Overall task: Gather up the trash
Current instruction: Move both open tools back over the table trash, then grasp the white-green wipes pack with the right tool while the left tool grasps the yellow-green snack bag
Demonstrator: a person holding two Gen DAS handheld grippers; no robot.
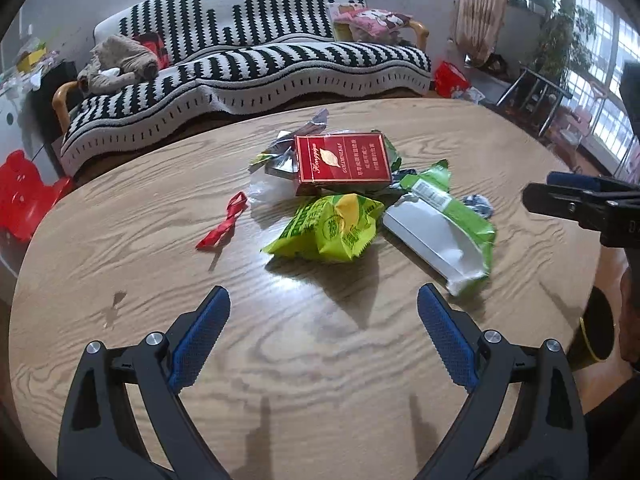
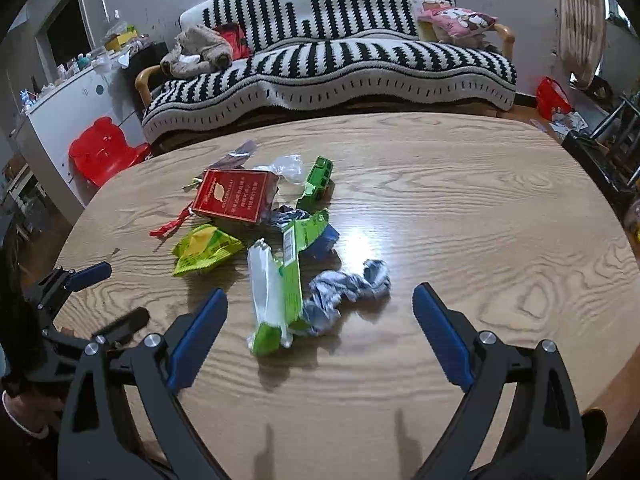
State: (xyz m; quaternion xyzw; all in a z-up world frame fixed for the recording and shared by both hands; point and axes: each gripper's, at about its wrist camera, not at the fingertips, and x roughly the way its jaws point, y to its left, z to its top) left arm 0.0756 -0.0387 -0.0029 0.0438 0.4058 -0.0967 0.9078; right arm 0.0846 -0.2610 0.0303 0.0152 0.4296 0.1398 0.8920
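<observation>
A heap of trash lies mid-table. A red cigarette box (image 1: 342, 161) (image 2: 234, 194) tops it. Near it lie a yellow-green snack bag (image 1: 328, 229) (image 2: 204, 249), a torn green-and-white wrapper (image 1: 444, 228) (image 2: 276, 284), a red strip (image 1: 222, 226) (image 2: 170, 226), a crumpled blue-grey wrapper (image 2: 348, 288) and a small green box (image 2: 318, 184). My left gripper (image 1: 324, 300) is open, short of the yellow-green bag, holding nothing. My right gripper (image 2: 320, 300) is open too, its fingers on either side of the green-and-white wrapper and the blue-grey one. It also shows at the right edge of the left wrist view.
The wooden table (image 1: 280, 352) (image 2: 480, 220) is round. Behind it stands a black-and-white striped sofa (image 1: 248, 60) (image 2: 332, 64). A red plastic chair (image 1: 20, 192) (image 2: 102, 150) sits at the left, a white cabinet (image 2: 60, 116) beyond it. A red bag (image 2: 552, 96) lies on the floor at the right.
</observation>
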